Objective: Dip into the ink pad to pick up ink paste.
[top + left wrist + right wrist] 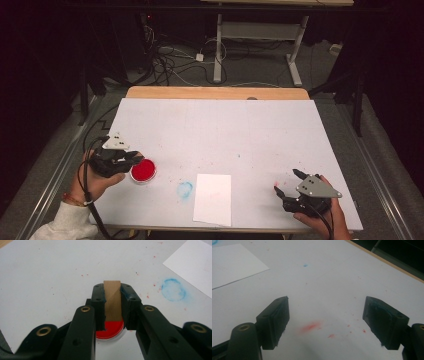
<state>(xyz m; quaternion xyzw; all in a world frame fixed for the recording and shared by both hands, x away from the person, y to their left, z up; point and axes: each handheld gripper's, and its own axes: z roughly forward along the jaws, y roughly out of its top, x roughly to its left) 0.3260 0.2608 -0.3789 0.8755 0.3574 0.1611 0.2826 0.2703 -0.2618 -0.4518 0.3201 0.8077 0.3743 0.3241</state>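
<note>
While clamping the wooden stamp point(112, 300) in the left gripper point(112, 293) above the red ink pad point(143, 170): inking, probably; next, carrying to the paper point(213, 198); right gripper point(325, 320) gaping, idle.

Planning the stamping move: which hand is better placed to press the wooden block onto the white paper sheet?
Left. The left gripper already clamps the wooden block just above the round red ink pad, beside the white paper sheet. The right gripper is open and empty.
</note>
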